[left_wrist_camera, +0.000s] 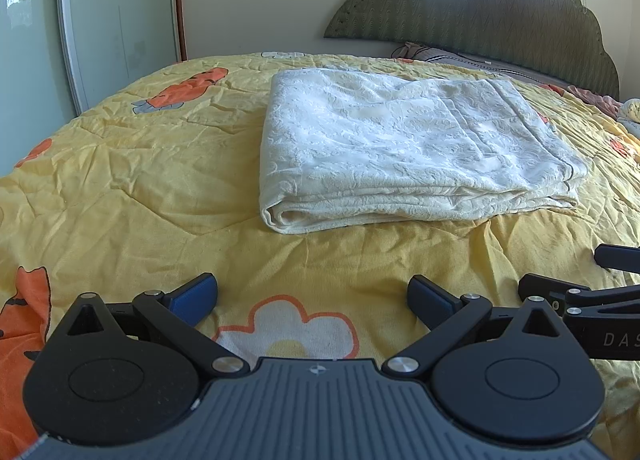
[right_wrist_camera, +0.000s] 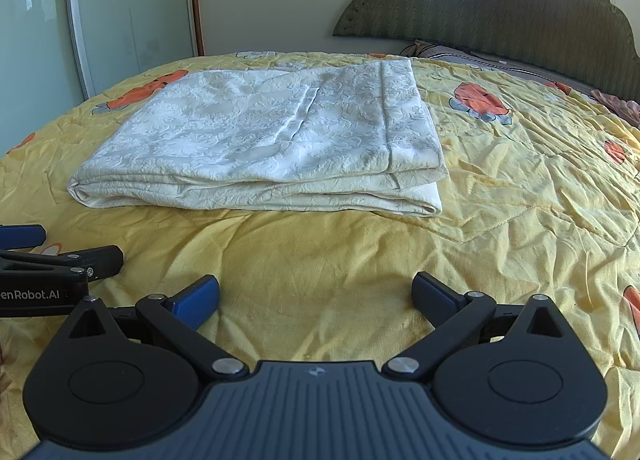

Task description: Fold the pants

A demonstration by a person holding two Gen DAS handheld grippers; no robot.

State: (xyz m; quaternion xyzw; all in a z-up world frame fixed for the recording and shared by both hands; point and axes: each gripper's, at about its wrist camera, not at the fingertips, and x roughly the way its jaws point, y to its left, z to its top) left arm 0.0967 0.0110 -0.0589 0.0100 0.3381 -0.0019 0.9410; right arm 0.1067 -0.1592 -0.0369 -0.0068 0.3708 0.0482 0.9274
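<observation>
The cream-white textured pants (left_wrist_camera: 400, 148) lie folded into a flat rectangular stack on the yellow quilt, also in the right wrist view (right_wrist_camera: 264, 144). My left gripper (left_wrist_camera: 312, 296) is open and empty, a short way in front of the stack's near edge. My right gripper (right_wrist_camera: 316, 296) is open and empty, also in front of the stack. The right gripper shows at the right edge of the left wrist view (left_wrist_camera: 576, 280). The left gripper shows at the left edge of the right wrist view (right_wrist_camera: 60, 252). Neither touches the pants.
The bed carries a yellow quilt (left_wrist_camera: 120, 188) with orange prints. A green padded headboard (left_wrist_camera: 480, 20) stands at the back right, pillows (left_wrist_camera: 460, 56) below it. A sliding wardrobe door (left_wrist_camera: 120, 20) is at the left.
</observation>
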